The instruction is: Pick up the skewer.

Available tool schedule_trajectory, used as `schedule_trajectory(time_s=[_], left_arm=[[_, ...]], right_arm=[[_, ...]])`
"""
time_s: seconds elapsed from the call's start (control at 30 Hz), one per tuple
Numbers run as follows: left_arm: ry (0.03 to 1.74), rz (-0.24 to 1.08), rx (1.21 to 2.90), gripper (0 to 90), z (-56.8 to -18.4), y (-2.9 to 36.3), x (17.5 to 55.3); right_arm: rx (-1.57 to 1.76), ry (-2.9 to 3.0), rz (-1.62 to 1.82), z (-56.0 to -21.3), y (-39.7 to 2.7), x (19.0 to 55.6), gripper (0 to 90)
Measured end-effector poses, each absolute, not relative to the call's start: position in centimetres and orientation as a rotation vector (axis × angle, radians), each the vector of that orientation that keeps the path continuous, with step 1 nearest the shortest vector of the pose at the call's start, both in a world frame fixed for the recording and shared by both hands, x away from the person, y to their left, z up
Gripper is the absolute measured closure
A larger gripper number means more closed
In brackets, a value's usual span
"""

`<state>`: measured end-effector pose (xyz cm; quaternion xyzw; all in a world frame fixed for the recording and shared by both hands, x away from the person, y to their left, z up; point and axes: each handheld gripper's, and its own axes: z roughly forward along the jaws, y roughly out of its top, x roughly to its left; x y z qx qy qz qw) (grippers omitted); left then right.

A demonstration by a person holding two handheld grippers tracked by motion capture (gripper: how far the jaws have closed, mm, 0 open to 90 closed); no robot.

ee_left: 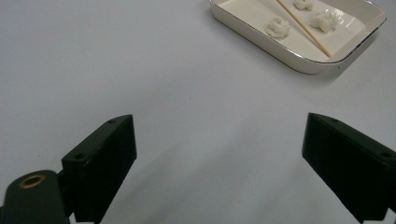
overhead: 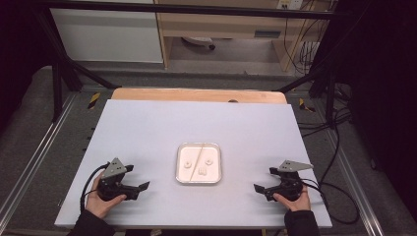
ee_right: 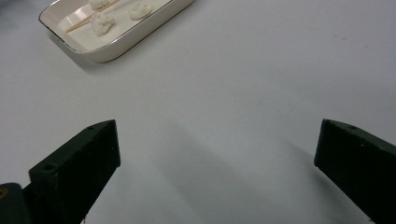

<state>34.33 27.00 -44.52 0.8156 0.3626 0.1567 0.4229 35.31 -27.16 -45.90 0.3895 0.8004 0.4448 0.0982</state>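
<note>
White table (overhead: 147, 132), tray (overhead: 179, 169), open tongs (overhead: 140, 189)

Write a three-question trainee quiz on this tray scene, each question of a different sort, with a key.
1. True or false: the left claw is shut on the wooden skewer.
2. Multiple choice: how many white food pieces lie in the tray? A) one B) three C) five
3. Fill in: the skewer lies ______ across the tray, from its upper rim down toward its left side in the high view.

Key
1. False. Both the left claw and the right claw stand open over the bare table, apart from the tray.
2. B. Three pieces: one left of the skewer, two right of it.
3. Diagonally.
</note>
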Motion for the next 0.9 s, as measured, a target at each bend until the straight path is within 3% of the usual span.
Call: schedule_trajectory(time_s=[0.9], left_arm=[[0.925,0.383,2.071,9.2,-43.6,24.8,34.6]], right_arm=[[1.133,2.366,1.291,-45.5,-26.9,35.5,0.7]])
